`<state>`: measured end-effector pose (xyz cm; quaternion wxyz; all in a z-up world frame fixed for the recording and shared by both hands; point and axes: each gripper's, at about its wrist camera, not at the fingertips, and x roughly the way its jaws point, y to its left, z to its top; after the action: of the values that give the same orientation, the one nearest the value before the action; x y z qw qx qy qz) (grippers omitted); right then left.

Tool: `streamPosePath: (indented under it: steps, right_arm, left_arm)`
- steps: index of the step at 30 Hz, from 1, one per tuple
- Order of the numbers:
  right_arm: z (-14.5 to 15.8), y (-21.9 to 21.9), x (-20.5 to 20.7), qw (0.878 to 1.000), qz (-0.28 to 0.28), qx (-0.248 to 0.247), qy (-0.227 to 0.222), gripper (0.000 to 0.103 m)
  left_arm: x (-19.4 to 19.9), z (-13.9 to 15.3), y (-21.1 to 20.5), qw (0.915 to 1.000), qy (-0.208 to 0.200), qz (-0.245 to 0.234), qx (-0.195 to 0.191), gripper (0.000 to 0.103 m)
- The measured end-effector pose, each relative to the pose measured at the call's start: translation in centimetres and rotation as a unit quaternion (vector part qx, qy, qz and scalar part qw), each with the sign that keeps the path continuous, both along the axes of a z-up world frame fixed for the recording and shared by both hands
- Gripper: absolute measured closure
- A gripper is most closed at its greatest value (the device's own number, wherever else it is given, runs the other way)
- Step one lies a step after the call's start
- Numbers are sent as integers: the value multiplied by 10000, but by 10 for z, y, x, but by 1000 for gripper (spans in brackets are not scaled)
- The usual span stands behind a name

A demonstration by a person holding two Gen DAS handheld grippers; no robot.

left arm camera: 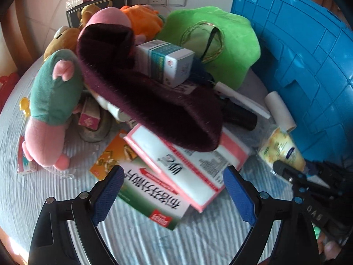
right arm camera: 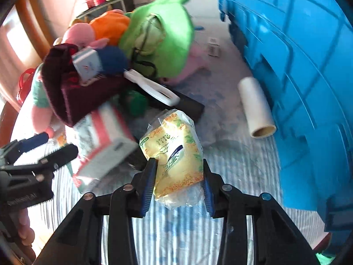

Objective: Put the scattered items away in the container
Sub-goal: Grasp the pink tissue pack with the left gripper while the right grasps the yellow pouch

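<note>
The right gripper (right arm camera: 177, 183) is clamped on a yellow tissue pack (right arm camera: 175, 152), whose wrapper is pinched between the blue pads, just beside the blue crate (right arm camera: 297, 66) that stands at the right of the striped cloth (right arm camera: 231, 165). The left gripper (left arm camera: 173, 193) is held wide with nothing between its fingers, above a green and white box (left arm camera: 152, 196) and a pink-edged box (left arm camera: 187, 167). A dark red knitted hat (left arm camera: 154, 101), plush toys (left arm camera: 55, 101), a green cloth (left arm camera: 229, 44) and a white roll (right arm camera: 257, 107) are piled or scattered near the crate.
</note>
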<state>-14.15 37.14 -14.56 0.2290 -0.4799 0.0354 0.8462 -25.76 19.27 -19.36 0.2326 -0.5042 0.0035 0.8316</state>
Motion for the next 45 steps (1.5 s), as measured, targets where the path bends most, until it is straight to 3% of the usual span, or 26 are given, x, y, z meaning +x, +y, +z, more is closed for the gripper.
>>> streamPosePath:
  steps: [2,5,10,17,18,20,22,26,28,31,36,38,41,44,45]
  right_arm:
    - [-4,8,8,9999,-76,-52,-55,65]
    - [-11,16,18,9997,-158,-131,-131,65]
    - [-27,26,24,9989,-159,-307,-317,65]
    - [-48,14,27,9972,80,-550,-496,64]
    - [-49,12,28,9973,111,-522,-502,62]
    - [-51,11,28,9974,157,-466,-521,42]
    - [-53,9,26,9975,231,-376,-545,30]
    - [-58,6,18,9968,315,-223,-703,27]
    - [-61,2,15,9960,347,-107,-815,27]
    - [-59,-4,13,9958,344,99,-839,60]
    - [-42,-10,6,9977,382,-9,-564,69]
    - [-30,-17,2,9982,454,-21,-395,69]
    - [-20,-24,-9,9981,520,14,-317,69]
    - [-18,-23,5,9977,580,-176,-313,69]
    - [-20,-30,8,9974,605,-234,-327,69]
  left_arm:
    - [-5,5,17,9999,-47,17,96,10]
    - [-7,1,46,9996,-229,118,-112,7]
    - [8,-16,62,9962,45,367,-790,2]
    - [45,-29,-3,9962,220,250,-808,4]
    - [50,-31,-14,9962,236,218,-812,4]
    - [53,-32,-34,9968,219,226,-740,3]
    - [50,-32,-47,9973,109,381,-621,3]
    - [43,-32,-53,9962,-24,626,-611,2]
    - [43,-33,-50,9953,-8,647,-718,3]
    - [52,-27,-49,9954,229,581,-732,15]
    - [62,-8,-57,9957,504,430,-648,47]
    - [58,-1,-70,9963,490,408,-570,51]
    - [49,-2,-64,9972,359,412,-517,49]
    - [54,-19,-78,9977,77,477,-476,26]
    - [57,-23,-85,9975,-27,533,-471,25]
